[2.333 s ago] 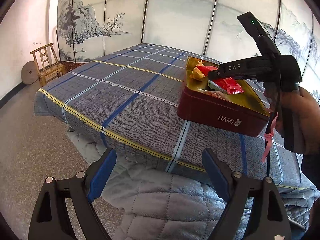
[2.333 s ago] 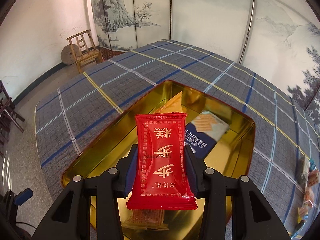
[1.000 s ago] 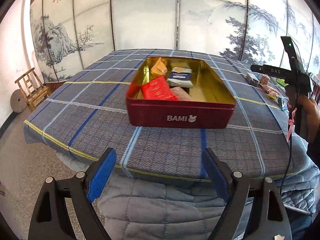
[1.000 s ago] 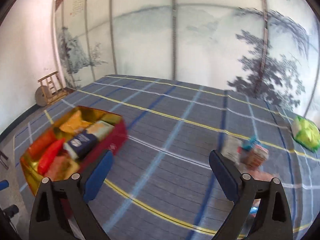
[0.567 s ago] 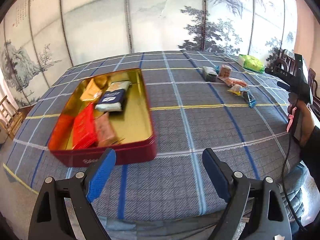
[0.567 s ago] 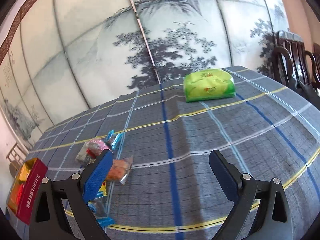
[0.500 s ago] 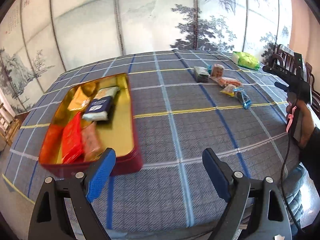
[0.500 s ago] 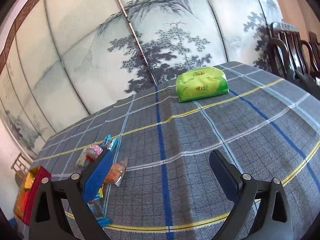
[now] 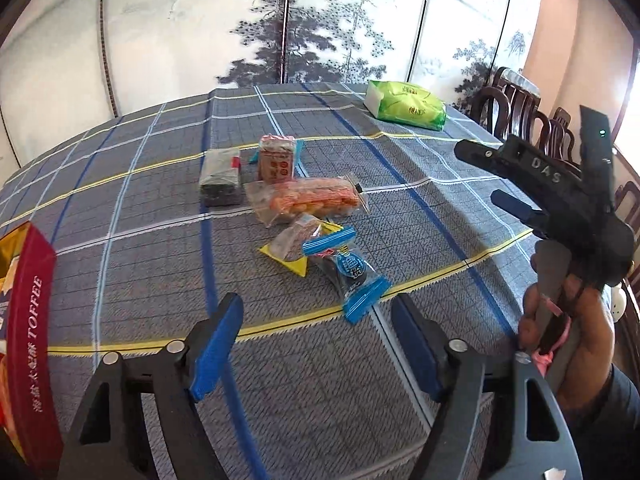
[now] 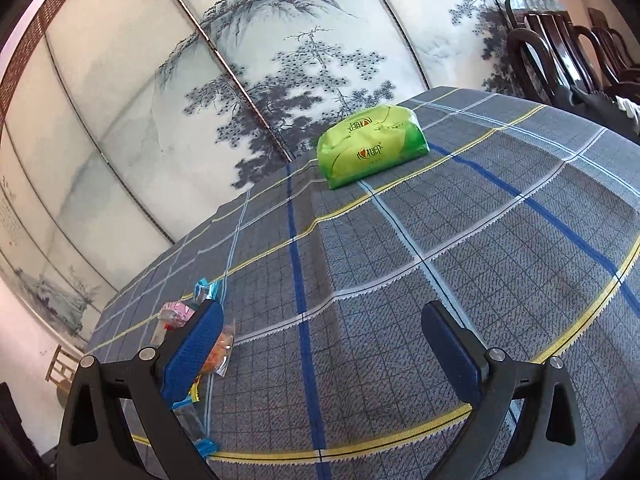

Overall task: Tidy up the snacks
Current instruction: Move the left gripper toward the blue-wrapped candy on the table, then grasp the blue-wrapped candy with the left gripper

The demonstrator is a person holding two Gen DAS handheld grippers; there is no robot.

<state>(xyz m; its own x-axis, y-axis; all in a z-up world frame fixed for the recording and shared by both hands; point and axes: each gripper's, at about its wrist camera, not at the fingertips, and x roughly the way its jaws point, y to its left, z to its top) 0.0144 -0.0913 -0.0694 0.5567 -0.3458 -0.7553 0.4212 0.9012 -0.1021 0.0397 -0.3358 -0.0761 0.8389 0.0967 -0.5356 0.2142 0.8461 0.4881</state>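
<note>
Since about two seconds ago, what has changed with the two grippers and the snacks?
The right gripper let go of the red packet into the red tin and now stands open and empty. Both cameras have swung from the tin to the loose snacks. The left gripper is closing on nothing. The loose snacks and the green pack stayed in place.

1. Six small wrapped snacks lie loose in a cluster on the checked tablecloth (image 9: 160, 208): one dark grey packet (image 9: 221, 176), one pink-topped packet with red seals (image 9: 277, 159), one clear pack of orange biscuits (image 9: 310, 199), one yellow-edged packet (image 9: 298, 242), one blue-ended sweet (image 9: 347, 270), and a sliver of another blue wrapper (image 9: 253, 157) behind the pink one.
2. One large green pack (image 9: 406, 105) sits apart near the far edge.
3. One red tin (image 9: 30, 320) marked TOFFEE, at the left edge.
4. Two handheld grippers: the left gripper (image 9: 316, 344) and the right gripper (image 10: 320, 346).
5. One hand (image 9: 568, 320) in view.
</note>
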